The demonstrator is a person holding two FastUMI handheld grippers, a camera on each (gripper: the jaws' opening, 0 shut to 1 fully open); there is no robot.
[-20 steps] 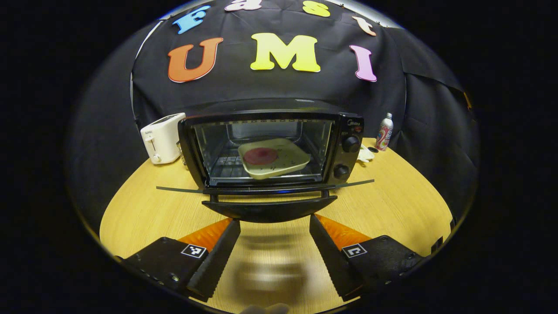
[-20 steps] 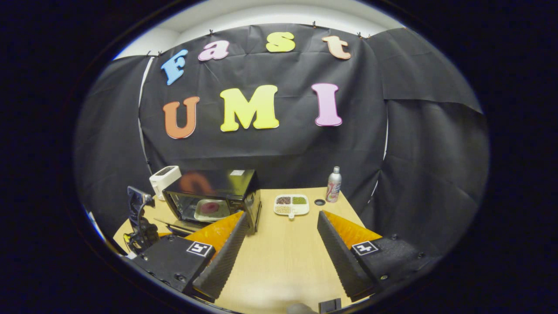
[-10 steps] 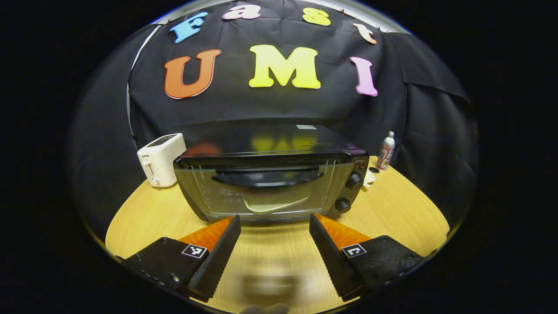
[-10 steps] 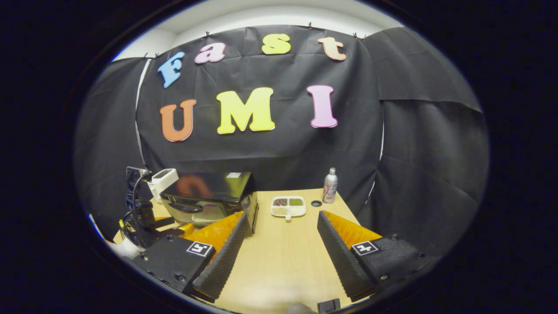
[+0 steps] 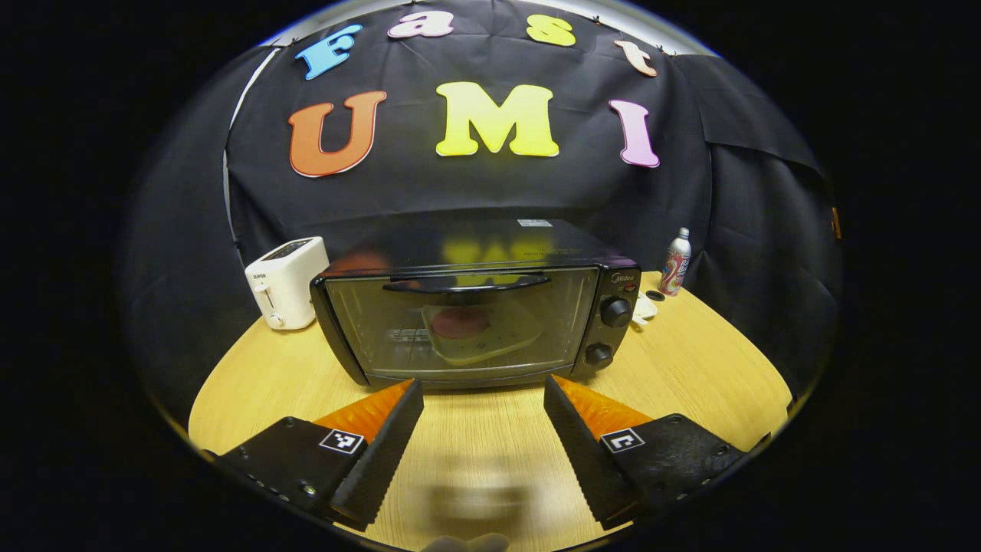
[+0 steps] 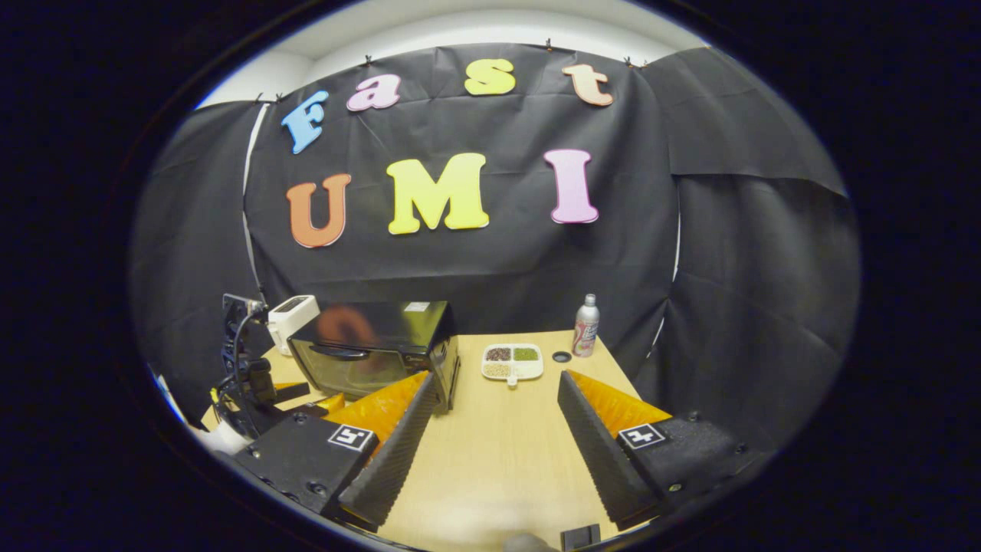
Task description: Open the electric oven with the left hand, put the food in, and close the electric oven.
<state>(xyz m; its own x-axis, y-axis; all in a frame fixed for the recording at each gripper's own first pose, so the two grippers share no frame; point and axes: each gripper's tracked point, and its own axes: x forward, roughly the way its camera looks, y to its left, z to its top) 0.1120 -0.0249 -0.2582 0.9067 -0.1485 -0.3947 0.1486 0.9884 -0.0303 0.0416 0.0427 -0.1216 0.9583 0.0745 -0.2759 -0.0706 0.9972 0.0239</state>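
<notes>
The black electric oven (image 5: 475, 307) stands on the wooden table with its glass door shut and its handle (image 5: 467, 284) along the top of the door. Behind the glass a pale square plate (image 5: 479, 331) carries a round reddish piece of food (image 5: 458, 323). My left gripper (image 5: 483, 395) is open just in front of the door's lower edge, touching nothing. My right gripper (image 6: 494, 391) is open over the table to the right of the oven (image 6: 375, 353), nothing between its fingers. In the right gripper view the left gripper's body (image 6: 245, 383) and a hand show at the oven's front.
A white toaster (image 5: 285, 282) stands left of the oven. A drink can (image 5: 675, 261) and a small dark lid (image 5: 655, 295) sit at the back right. A white divided tray (image 6: 512, 362) with beans lies right of the oven. The table (image 6: 498, 452) runs on in front of the right gripper.
The oven door swung up from lying flat open to fully shut. My left gripper rose a little and has drawn back slightly from the door. The right gripper has barely moved.
</notes>
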